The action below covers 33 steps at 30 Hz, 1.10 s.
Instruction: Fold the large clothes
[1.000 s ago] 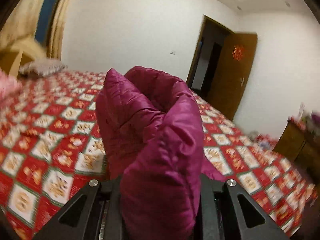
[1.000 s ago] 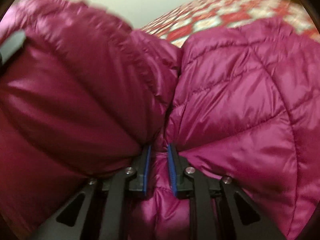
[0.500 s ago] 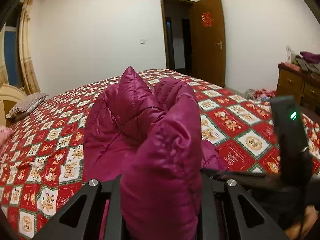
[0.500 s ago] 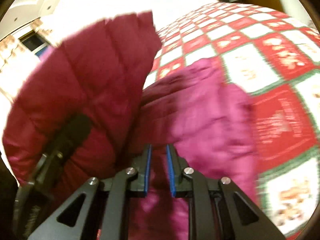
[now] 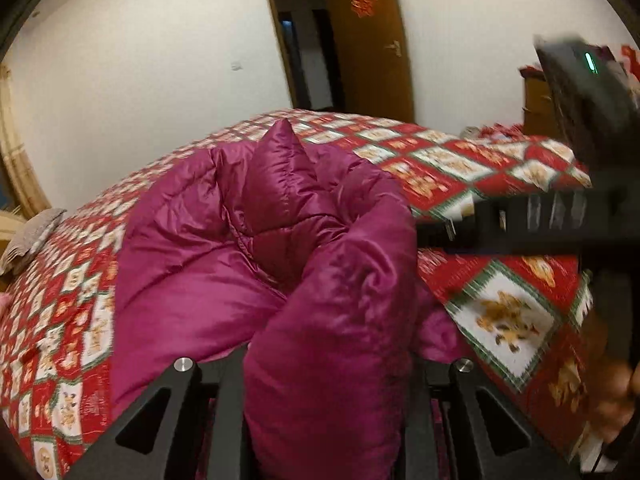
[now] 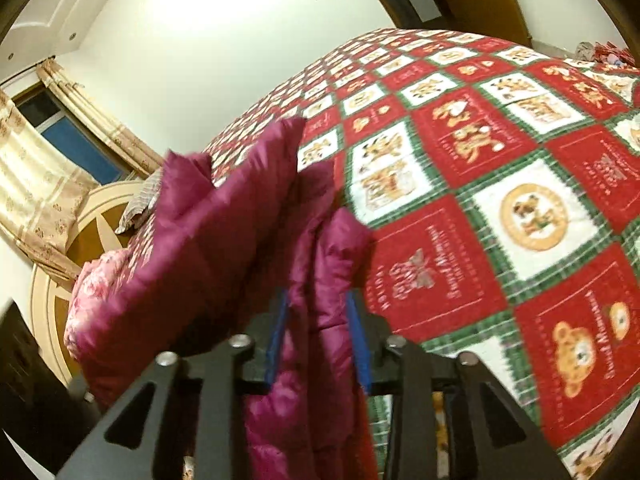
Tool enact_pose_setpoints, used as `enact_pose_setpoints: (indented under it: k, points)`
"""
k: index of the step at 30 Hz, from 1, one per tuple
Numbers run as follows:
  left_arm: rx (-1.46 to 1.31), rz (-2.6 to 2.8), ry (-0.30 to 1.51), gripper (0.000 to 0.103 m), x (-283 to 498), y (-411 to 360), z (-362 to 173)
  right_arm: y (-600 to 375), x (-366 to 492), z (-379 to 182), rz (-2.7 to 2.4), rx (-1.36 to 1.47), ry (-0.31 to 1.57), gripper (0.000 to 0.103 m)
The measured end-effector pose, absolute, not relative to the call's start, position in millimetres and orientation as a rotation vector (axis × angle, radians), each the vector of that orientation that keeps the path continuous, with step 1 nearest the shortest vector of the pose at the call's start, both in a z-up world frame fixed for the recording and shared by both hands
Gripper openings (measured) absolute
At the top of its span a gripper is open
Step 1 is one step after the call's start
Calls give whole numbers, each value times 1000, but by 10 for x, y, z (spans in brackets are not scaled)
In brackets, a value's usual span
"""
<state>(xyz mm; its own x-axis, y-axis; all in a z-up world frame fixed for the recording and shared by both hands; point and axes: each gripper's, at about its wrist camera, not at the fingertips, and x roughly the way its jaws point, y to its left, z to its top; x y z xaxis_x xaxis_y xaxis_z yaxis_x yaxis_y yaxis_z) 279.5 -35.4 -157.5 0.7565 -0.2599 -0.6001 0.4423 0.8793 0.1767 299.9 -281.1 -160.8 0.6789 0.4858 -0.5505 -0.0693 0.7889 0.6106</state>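
- Left wrist view: our left gripper [image 5: 326,376] is clamped on a thick fold of the magenta jacket [image 5: 200,264]; the puffy cloth fills the whole gap between the black fingers.
- The rest of the jacket lies bunched on the bed [image 5: 500,312], on its red and white patchwork cover, with one quilted corner standing up in a peak.
- At the right edge we see our right gripper [image 5: 436,232], blurred, reaching in to the jacket's side.
- Behind the bed a brown door [image 5: 372,36] stands open.
- Right wrist view: our right gripper [image 6: 318,336] has just been opening; a strip of jacket [image 6: 224,248] still hangs between the blue pads [image 6: 358,340], which now stand off it.
- More jacket billows up on the left, over the bed [image 6: 520,220].
- A curtain [image 6: 36,184] hangs far left.
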Motion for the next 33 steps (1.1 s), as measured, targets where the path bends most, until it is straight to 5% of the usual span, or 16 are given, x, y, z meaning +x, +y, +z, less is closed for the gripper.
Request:
enact_pose_setpoints:
  k: [2, 9, 12, 13, 14, 16, 20, 26, 33]
  points:
    - [328, -415, 611, 22, 2779, -400, -1655, -2897, 3007, -1572, 339, 613, 753, 58]
    - [332, -441, 620, 24, 2775, -424, -1744, -2892, 3261, -1415, 433, 594, 745, 58]
    - [342, -460, 619, 34, 2734, -427, -1699, -2700, 3411, -1386, 476, 482, 789, 58]
    - [345, -465, 625, 41, 2718, -421, -1686, -2586, 3483, -1414, 481, 417, 826, 50]
    - [358, -476, 642, 48, 2674, -424, -1650, -2500, 3518, -1453, 472, 363, 853, 27]
    - [387, -498, 643, 53, 2571, -424, -1586, -2430, 3572, -1539, 445, 313, 890, 20]
    - [495, -528, 596, 67, 2209, -383, -1478, -2470, 3643, -1734, 422, 314, 934, 16]
    - [587, -627, 576, 70, 1746, -119, -1328, -2548, 3620, -1859, 426, 311, 913, 13]
    - [193, -673, 500, 74, 2239, 505, -414, -2633, 3515, -1912, 447, 325, 876, 13]
